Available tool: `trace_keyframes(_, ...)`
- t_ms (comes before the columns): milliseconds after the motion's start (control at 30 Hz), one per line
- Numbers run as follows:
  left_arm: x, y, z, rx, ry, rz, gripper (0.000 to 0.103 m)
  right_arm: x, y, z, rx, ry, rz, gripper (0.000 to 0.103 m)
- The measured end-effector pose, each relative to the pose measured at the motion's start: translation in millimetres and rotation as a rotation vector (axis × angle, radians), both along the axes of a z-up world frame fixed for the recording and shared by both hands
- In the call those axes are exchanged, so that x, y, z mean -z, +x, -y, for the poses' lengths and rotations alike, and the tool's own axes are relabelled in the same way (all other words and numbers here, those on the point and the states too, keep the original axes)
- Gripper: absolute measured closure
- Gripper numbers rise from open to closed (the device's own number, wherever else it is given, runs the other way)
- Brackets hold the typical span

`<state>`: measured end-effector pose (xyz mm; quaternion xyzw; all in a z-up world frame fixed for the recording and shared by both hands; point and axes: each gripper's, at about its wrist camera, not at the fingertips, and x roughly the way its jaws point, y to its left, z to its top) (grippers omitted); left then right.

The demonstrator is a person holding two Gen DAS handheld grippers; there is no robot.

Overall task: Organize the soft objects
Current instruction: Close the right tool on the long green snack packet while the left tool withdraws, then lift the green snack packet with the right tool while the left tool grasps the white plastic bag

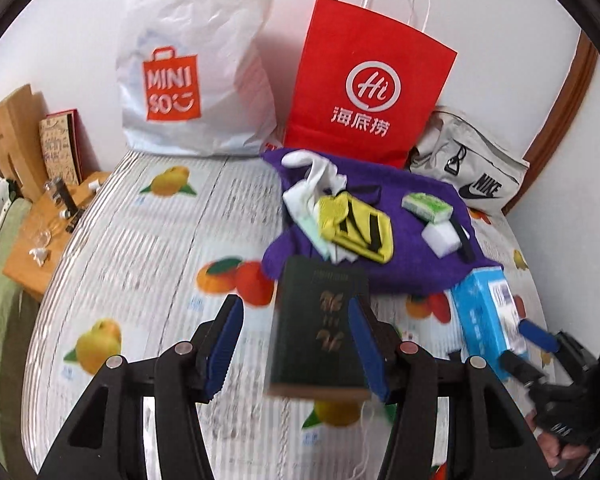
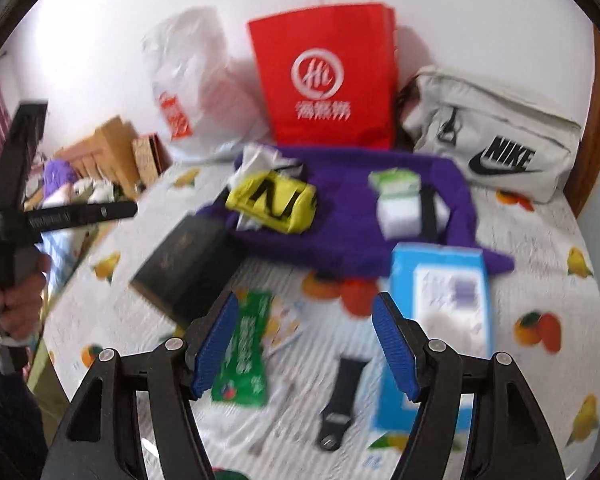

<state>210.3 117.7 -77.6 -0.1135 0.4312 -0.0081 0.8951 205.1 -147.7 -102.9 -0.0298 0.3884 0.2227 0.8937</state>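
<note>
The left gripper (image 1: 296, 344) is spreading its blue-padded fingers (image 1: 224, 344) wide, with a dark green hardcover book with gold lettering (image 1: 320, 328) sitting between them against the right pad; whether the left pad is touching it cannot be told. The right gripper (image 2: 306, 344) is holding its fingers (image 2: 216, 344) wide apart over the bed with nothing between them. Just beyond its left finger a green printed plastic packet (image 2: 246, 356) is lying, a black watch strap (image 2: 340, 400) is resting below the gap, and a light blue cardboard box (image 2: 440, 312) is lying behind the right finger.

Farther out from the fingers, a purple fleece cloth (image 1: 400, 240) is spreading across the bed, carrying a yellow pouch with black stripes (image 1: 356, 228), crumpled white tissue (image 1: 312, 188), a green-and-white sponge (image 1: 428, 206) and a white foam block (image 1: 440, 240).

Beyond the cloth, a white plastic bag reading "MINISO" (image 1: 196, 72) is leaning against the wall, beside a red paper bag with a white "Hi" logo and Chinese characters (image 1: 368, 80). To the right a grey fabric pouch marked "NIKE" (image 2: 496, 136) is lying.

Everything is resting on a white striped bed sheet printed with oranges and lemons (image 1: 140, 240). A wooden bedside table (image 1: 40, 240) is standing far to the left, against the white wall (image 1: 60, 20).
</note>
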Motion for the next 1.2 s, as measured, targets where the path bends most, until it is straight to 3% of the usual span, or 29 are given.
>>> trace_keyframes(267,25,-35,-19,-0.018,-0.019,-0.013,0.051,52,-2,-46,-0.045,-0.047,-0.07,0.038)
trace_keyframes(533,42,-56,-37,-0.01,-0.018,-0.04,0.05,82,13,-75,-0.056,-0.095,-0.116,0.038)
trace_keyframes(667,47,-57,-43,-0.016,-0.029,-0.047,0.05,93,14,-92,-0.056,-0.184,-0.072,0.043)
trace_keyframes(733,49,-58,-44,-0.017,-0.029,-0.051,0.05,92,13,-96,-0.069,-0.195,-0.055,0.056)
trace_keyframes(767,50,-58,-44,-0.017,-0.028,-0.054,0.05,90,14,-94,-0.066,-0.18,-0.065,0.071)
trace_keyframes(1000,51,-62,-34,0.007,-0.033,-0.064,0.05,63,0,-72,-0.062,-0.065,-0.049,0.074)
trace_keyframes(1200,60,-69,-5,0.064,-0.044,-0.081,0.049,43,-31,-35,-0.023,-0.045,-0.006,0.074)
